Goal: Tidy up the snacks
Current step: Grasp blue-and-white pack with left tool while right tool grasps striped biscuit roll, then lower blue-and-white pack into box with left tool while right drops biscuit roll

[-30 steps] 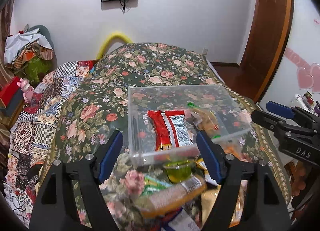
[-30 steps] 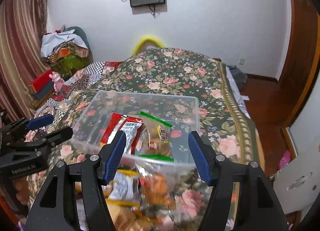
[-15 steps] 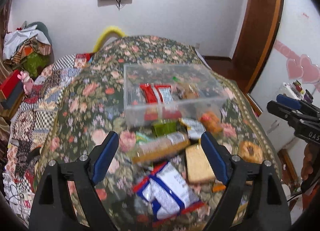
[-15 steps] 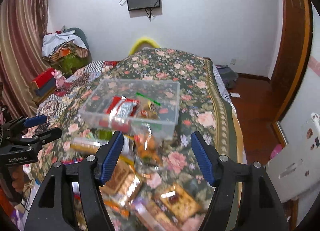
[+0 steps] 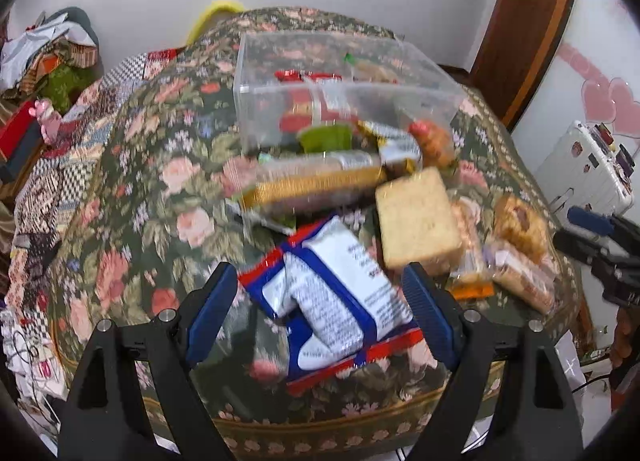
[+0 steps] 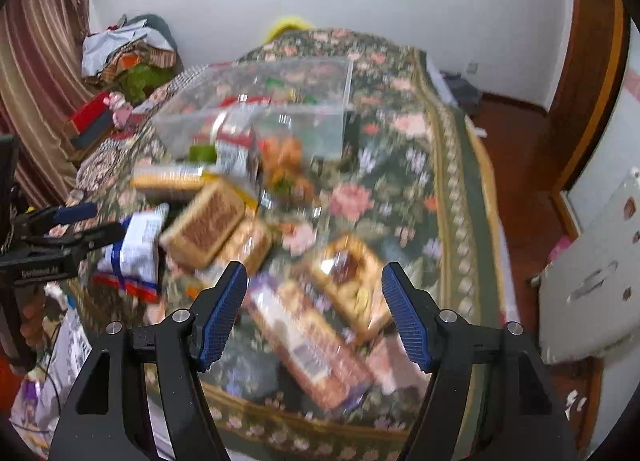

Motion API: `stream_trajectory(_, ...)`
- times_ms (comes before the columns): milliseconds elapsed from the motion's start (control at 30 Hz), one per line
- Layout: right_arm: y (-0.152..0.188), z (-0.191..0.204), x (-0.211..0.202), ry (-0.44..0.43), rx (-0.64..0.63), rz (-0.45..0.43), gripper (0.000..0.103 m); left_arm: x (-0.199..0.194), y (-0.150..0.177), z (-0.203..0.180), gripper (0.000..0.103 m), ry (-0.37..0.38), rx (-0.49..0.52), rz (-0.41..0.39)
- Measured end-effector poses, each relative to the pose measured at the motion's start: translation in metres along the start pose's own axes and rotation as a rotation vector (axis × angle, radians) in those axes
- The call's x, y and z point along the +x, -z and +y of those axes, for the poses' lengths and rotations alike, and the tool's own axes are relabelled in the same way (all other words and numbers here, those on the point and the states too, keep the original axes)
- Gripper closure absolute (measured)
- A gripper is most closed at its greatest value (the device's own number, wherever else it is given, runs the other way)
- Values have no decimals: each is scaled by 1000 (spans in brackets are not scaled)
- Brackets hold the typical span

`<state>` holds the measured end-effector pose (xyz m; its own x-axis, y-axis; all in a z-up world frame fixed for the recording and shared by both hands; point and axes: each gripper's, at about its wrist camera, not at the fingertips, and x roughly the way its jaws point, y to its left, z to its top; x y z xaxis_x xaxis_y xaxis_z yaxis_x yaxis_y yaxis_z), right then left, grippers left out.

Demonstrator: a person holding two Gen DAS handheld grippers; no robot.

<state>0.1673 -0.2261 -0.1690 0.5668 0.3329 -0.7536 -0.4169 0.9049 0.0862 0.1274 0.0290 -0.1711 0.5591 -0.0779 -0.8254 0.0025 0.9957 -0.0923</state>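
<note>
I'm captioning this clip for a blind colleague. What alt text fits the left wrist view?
The left tool hangs open over a white, blue and red snack bag on a floral bedspread, gripping nothing. Beyond lie a wrapped cake slice, a long biscuit pack and a clear plastic box with a few snacks inside.

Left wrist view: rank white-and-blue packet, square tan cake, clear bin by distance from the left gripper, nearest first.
From the left gripper, jaws open:
1. White-and-blue packet, directly between and below the fingers.
2. Square tan cake, ahead and slightly right.
3. Clear bin, farthest back, centre of the bed, beyond the loose snacks.
</note>
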Motion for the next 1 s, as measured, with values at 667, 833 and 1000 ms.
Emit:
stream_trajectory(667,31,-1,37,-93,12,134,47,46,13,-8,18,23,-53,76)
stream_trajectory(833,35,4,45,-70,-10,152,45,49,16,-12,21,0,-24,41)
stream_trajectory(1000,37,6,45,-52,-17,140,48,47,18,-9,28,-4,0,14)
